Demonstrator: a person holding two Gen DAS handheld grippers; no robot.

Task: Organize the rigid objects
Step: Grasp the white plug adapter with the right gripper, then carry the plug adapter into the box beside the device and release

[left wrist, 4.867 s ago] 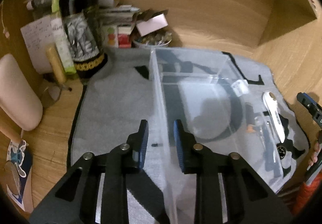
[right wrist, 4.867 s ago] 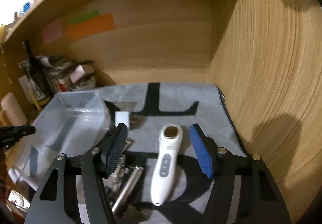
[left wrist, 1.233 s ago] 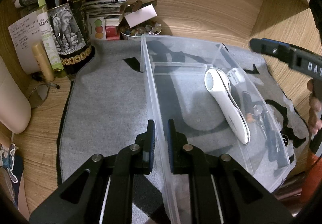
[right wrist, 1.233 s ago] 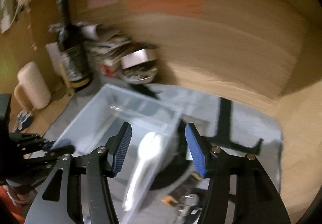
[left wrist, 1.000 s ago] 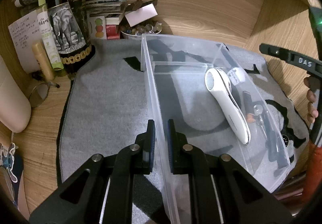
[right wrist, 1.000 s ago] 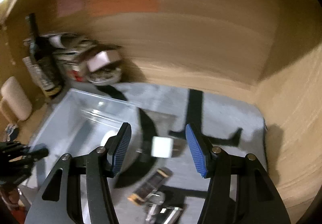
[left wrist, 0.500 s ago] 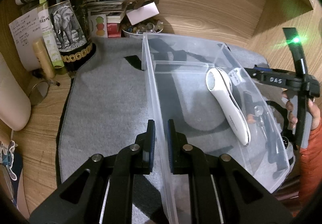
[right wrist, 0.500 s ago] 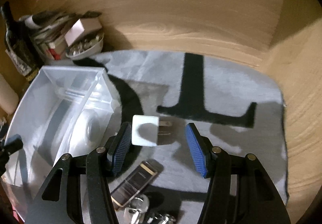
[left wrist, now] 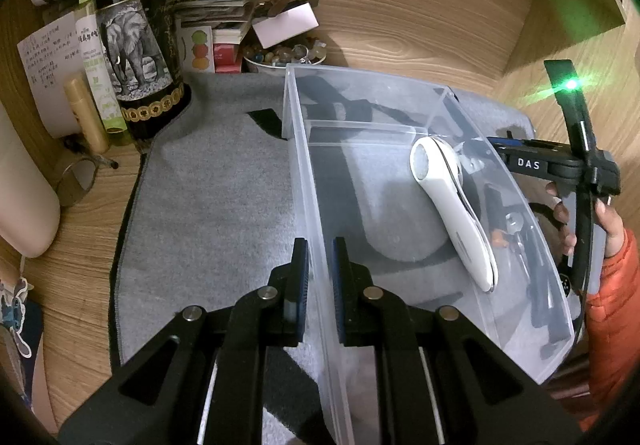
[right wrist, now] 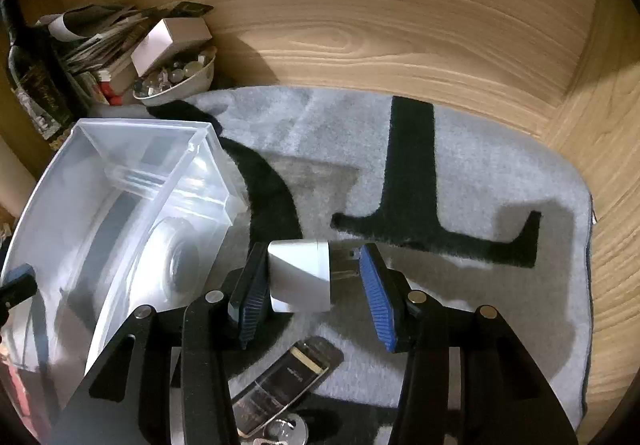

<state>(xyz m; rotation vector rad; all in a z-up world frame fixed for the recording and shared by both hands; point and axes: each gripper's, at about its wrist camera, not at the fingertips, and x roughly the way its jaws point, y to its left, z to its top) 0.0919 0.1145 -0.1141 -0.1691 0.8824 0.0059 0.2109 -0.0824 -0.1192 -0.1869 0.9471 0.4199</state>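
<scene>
A clear plastic bin [left wrist: 304, 173] stands on the grey mat [left wrist: 208, 213]. My left gripper [left wrist: 318, 277] is shut on the bin's left wall. A white handheld device [left wrist: 452, 201] lies inside the bin. In the right wrist view the bin [right wrist: 100, 201] is at the left. My right gripper [right wrist: 316, 293] is open, low over the mat [right wrist: 480, 173], with a white plug adapter [right wrist: 300, 277] lying between its fingers and close to the left finger. A dark lighter [right wrist: 288, 377] and keys lie just below it.
A wine bottle [left wrist: 136, 33], tubes, papers and a bowl of marbles [left wrist: 284, 57] crowd the back left. Wooden walls close the back and right. The right gripper's body [left wrist: 560, 169] shows beyond the bin's right wall.
The white device went from the mat into the bin. My right gripper swung back to the right and came down around the white plug adapter. My left gripper closed on the bin wall.
</scene>
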